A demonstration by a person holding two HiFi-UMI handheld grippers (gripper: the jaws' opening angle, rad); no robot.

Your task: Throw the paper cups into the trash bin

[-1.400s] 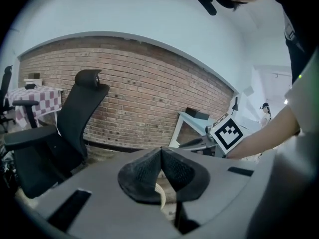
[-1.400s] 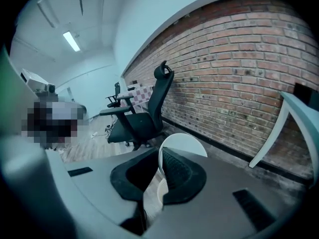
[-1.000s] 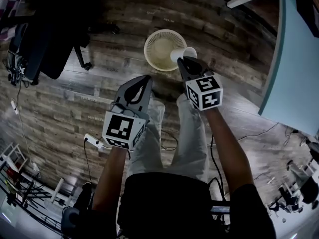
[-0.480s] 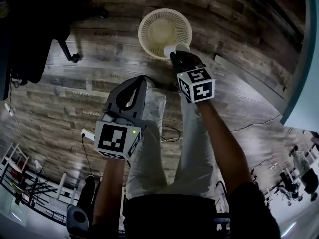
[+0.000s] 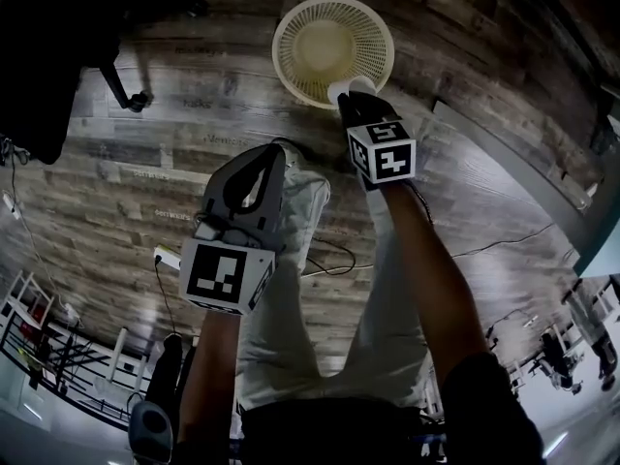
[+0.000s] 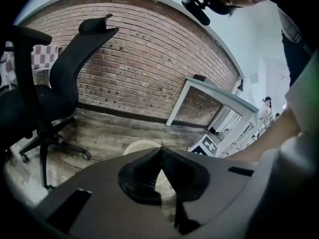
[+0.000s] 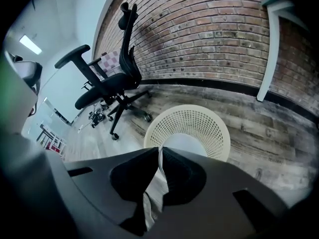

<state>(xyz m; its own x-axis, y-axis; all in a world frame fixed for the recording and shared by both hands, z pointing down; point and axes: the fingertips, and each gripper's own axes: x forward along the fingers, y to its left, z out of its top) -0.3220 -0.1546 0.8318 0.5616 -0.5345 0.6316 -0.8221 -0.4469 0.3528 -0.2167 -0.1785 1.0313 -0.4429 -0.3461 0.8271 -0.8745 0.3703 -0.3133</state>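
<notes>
A cream perforated trash bin [image 5: 373, 37] stands on the wooden floor ahead of the person's legs. My right gripper [image 5: 352, 100] hangs at the bin's near rim, shut on the rim of a white paper cup [image 5: 339, 89]. In the right gripper view the cup [image 7: 183, 142] sticks out past the jaws [image 7: 159, 152], over the bin [image 7: 167, 123]. My left gripper [image 5: 274, 155] is lower left of the bin, above the person's left thigh, shut with nothing in it. In the left gripper view its jaws [image 6: 160, 151] meet, with the bin [image 6: 135, 147] beyond.
A black office chair [image 6: 60, 83] stands left of the bin, its wheeled base [image 5: 131, 97] near it. A white table frame [image 6: 204, 91] stands against the brick wall at the right. A power strip [image 5: 165, 257] and cables [image 5: 334, 260] lie on the floor by the legs.
Both grippers have sunk toward the floor. The right one, still holding the cup, has come down closer to the bin's near rim.
</notes>
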